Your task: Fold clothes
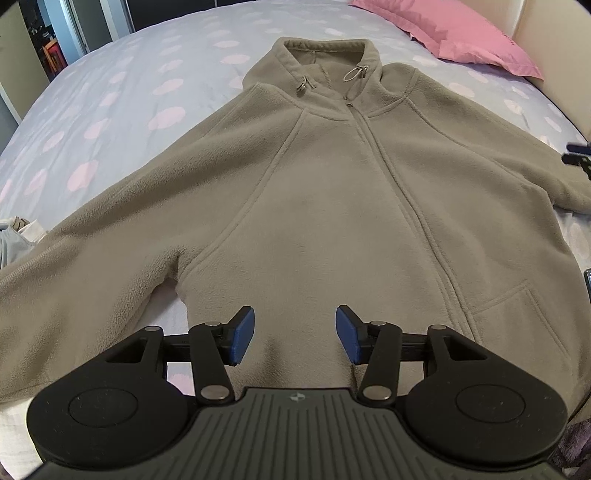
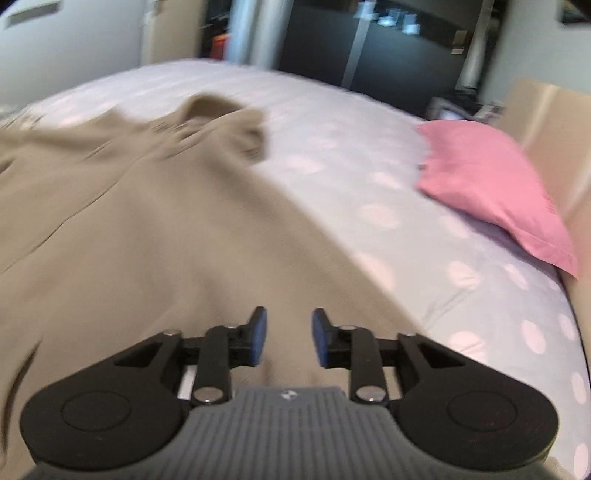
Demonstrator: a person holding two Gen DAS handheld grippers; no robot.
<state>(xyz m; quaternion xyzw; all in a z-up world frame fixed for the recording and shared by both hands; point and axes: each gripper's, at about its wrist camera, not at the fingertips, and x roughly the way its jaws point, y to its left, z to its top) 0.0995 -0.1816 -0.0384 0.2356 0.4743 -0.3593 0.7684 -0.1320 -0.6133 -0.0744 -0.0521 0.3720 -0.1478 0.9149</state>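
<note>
From the left wrist view we look down on a bed (image 1: 122, 74) covered in a pale lilac sheet with soft pink dots, a pink pillow (image 1: 461, 33) lying at its far right corner against a cream headboard, and a dark doorway showing at the far left. A khaki fleece jacket (image 1: 332, 192) lies front-up and spread flat across the sheet, its stand-up collar away from us, a zip running down the middle, drawcord toggles at the neck and a slanted pocket seam near the hem. The fabric is thick and nappy. Our left gripper (image 1: 294, 334) hovers over the hem area with its blue pads partly apart and nothing between them; we cannot tell whether it touches the cloth. At the right edge a small dark part of the other tool (image 1: 576, 151) shows above the sleeve. The right wrist view is smeared by motion: the same dotted sheet, the pillow at right, dark furniture behind. The jacket fills the left and centre, its collar far off. Our right gripper (image 2: 289, 339) stands above the fleece, jaws partly apart and empty.
</note>
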